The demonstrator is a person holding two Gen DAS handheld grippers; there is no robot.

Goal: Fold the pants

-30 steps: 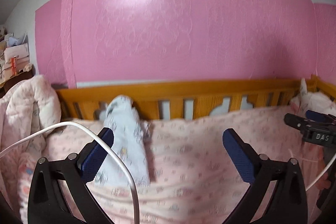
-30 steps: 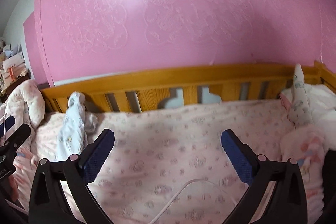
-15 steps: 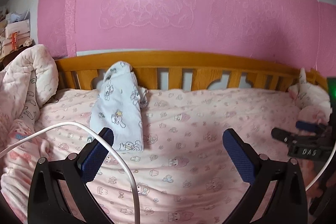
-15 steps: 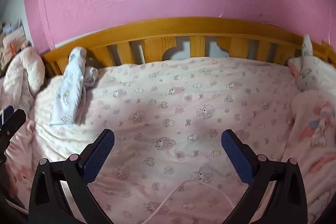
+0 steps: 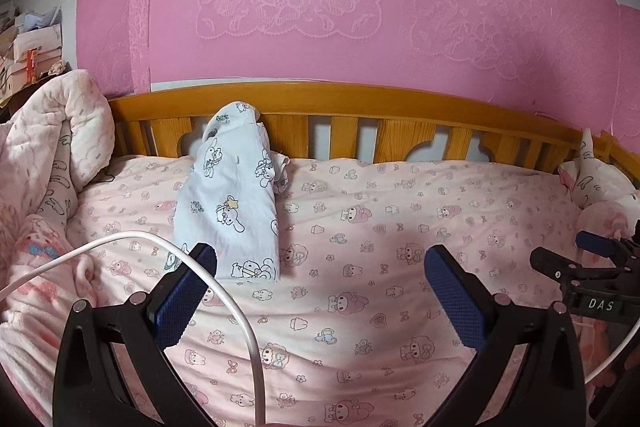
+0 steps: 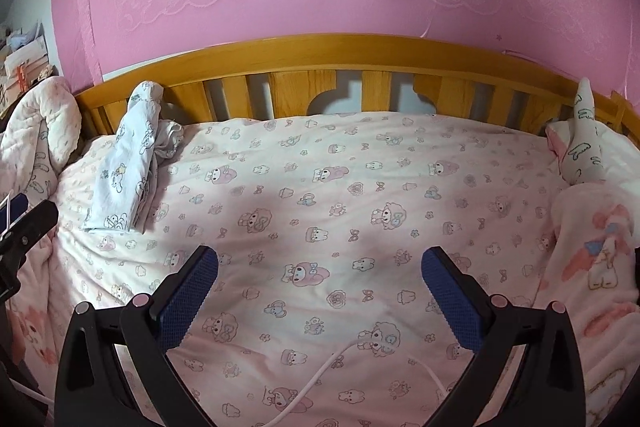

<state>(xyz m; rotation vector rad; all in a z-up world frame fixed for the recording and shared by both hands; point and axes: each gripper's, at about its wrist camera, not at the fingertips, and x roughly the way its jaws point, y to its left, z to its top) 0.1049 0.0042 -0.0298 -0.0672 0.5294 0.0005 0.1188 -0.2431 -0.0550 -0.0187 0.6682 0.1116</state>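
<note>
The left gripper (image 5: pixel 320 267) and right gripper (image 6: pixel 319 265) hover released, grasping nothing, while folded pants (image 5: pixel 232 203) lie far left on the bed (image 5: pixel 400 227).

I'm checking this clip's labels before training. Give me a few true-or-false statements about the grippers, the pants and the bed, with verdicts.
1. The left gripper is shut on the pants. False: its jaws stand wide apart and hold nothing.
2. The light blue pants lie on the pink printed bedsheet, their far end propped against the wooden rail. True.
3. The right gripper is open and empty. True.
4. In the right wrist view the pants lie to the right of the gripper. False: they lie far to its left.
5. A white cable loops across the left gripper's view. True.
</note>
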